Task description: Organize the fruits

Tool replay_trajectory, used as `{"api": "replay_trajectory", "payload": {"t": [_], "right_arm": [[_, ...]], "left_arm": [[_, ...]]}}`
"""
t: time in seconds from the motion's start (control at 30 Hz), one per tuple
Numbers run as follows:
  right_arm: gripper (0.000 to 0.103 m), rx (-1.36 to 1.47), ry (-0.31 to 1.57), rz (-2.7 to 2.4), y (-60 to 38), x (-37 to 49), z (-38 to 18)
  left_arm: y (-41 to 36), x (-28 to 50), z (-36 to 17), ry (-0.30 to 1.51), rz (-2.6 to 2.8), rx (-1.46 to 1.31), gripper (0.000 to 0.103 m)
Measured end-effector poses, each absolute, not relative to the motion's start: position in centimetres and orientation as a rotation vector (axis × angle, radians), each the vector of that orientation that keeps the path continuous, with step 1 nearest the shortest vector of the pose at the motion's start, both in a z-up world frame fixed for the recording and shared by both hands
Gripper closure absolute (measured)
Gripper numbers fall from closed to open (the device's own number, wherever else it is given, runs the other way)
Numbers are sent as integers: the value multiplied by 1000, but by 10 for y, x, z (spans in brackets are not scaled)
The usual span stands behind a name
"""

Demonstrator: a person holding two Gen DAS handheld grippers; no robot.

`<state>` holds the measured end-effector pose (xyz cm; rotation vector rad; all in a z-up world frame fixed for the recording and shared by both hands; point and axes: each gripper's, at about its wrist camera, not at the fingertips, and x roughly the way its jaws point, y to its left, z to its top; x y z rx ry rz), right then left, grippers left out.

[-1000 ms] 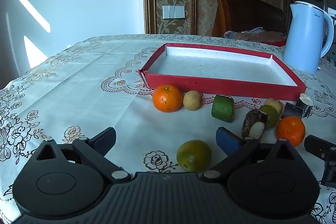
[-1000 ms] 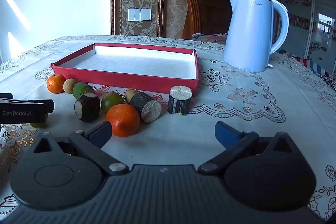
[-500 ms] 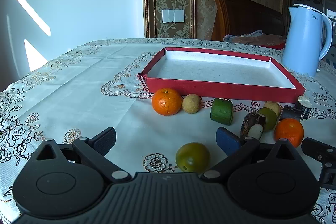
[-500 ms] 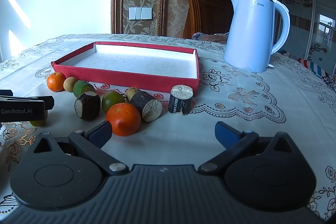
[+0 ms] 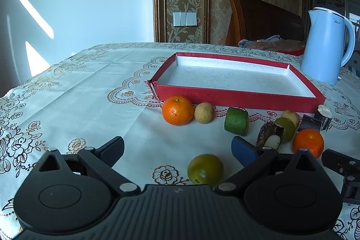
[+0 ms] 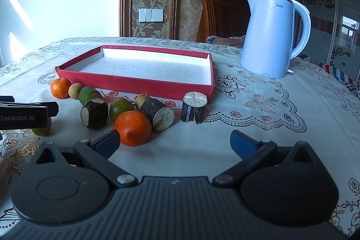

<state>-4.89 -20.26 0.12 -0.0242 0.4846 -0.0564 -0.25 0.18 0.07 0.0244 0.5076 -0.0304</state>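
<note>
A red tray (image 5: 236, 97) with a white inside stands on the table; it also shows in the right wrist view (image 6: 135, 84). Fruits lie in a row before it: an orange (image 5: 177, 110), a tan round fruit (image 5: 203, 113), a green cut piece (image 5: 236, 121), dark cane pieces (image 6: 94, 113), a second orange (image 6: 132, 124). A green citrus (image 5: 205, 169) lies between the fingers of my open left gripper (image 5: 177, 151). My right gripper (image 6: 174, 142) is open and empty, its left finger beside the second orange.
A pale blue kettle (image 6: 271, 36) stands right of the tray. A wooden chair (image 5: 258, 19) stands behind the table. The lace tablecloth (image 5: 78, 91) covers the table. The left gripper's body (image 6: 24, 115) shows at the right view's left edge.
Both grippers have tilted up or risen slightly, so the scene sits lower in both views. No fruit has moved and both stay open.
</note>
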Motion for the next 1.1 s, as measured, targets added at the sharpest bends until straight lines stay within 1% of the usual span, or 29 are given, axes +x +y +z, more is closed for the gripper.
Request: {"api": "replay_trajectory", "payload": {"t": [1.1], "right_arm": [[0, -27, 484, -49, -202, -49, 3]], "left_arm": [[1, -6, 1, 490, -50, 26, 1]]}}
